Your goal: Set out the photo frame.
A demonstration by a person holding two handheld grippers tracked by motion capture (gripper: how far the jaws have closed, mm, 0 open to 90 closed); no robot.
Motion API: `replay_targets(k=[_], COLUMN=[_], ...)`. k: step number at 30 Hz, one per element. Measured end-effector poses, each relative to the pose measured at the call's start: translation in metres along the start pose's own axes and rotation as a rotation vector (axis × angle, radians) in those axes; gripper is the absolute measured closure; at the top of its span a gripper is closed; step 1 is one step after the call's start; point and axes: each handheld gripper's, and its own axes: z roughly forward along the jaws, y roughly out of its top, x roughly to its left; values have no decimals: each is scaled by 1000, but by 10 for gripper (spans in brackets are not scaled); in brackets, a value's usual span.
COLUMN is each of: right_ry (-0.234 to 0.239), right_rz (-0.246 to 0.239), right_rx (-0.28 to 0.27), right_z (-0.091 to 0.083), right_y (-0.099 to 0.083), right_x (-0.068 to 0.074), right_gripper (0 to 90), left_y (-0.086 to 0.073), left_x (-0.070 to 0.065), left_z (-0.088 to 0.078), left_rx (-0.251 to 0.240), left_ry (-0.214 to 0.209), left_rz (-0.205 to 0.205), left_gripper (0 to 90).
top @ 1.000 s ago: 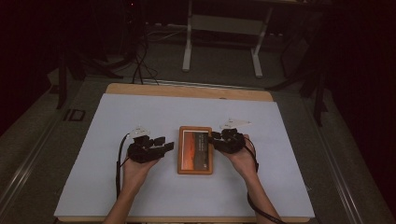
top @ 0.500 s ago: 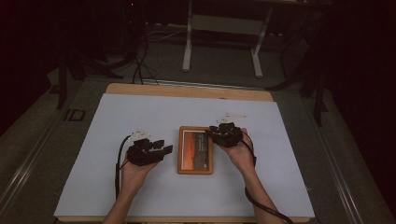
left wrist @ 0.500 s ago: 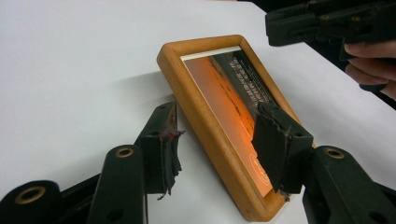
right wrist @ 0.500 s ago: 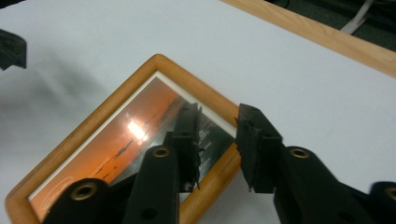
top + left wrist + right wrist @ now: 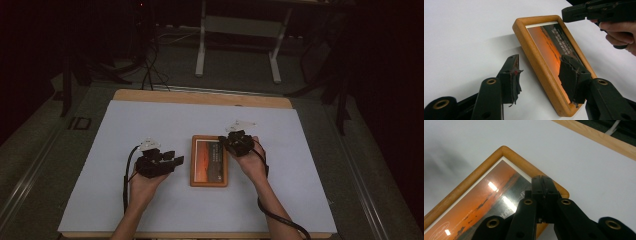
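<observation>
Lying flat on the white bench point(image 5: 125, 200), the wooden picture frame point(image 5: 209, 161) sits between the two hands. The right hand-held gripper point(image 5: 231, 141) is over its far right corner, jaws clenched together with nothing between them — they have just been closing. The left hand-held gripper point(image 5: 172, 159) is just beside the frame's left edge, jaws apart and straddling that edge in the left gripper view, pads not pressing it.

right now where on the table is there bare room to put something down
Free: the white table top beyond the picture frame up to the wooden far edge, and both outer sides. Crowded: the middle, with the left gripper and right gripper flanking the frame.
</observation>
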Motion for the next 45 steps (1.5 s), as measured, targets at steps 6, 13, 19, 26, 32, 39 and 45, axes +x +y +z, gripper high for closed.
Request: replay_targets(k=[6,13,19,26,32,39,45], right_ry=[-3,-8,-13,-30,-41,-46,-53], right_rz=[12,26,32,35,50,64,72], right_rx=[14,34,26,29,33,36,38], right_z=[6,11,12,13,13,13,13], right_y=[-2,-7,-6,-6,-8,-12,-14], right_x=[-2,-4,-5,-7,-11,-15,-16], right_gripper=[897,897,898,899,900,900,900], left_y=[-1,-1,-1,-1,-2,-1,0], left_x=[-2,-3,-5,-7,-8,-11,-12], left_z=[2,4,6,6,7,8,6], left_rx=[11,18,29,29,32,38,28], left_ry=[1,3,4,2,1,-15,-25], left_rz=[6,22,30,34,38,51,46], left_gripper=[504,495,495,486,484,476,465])
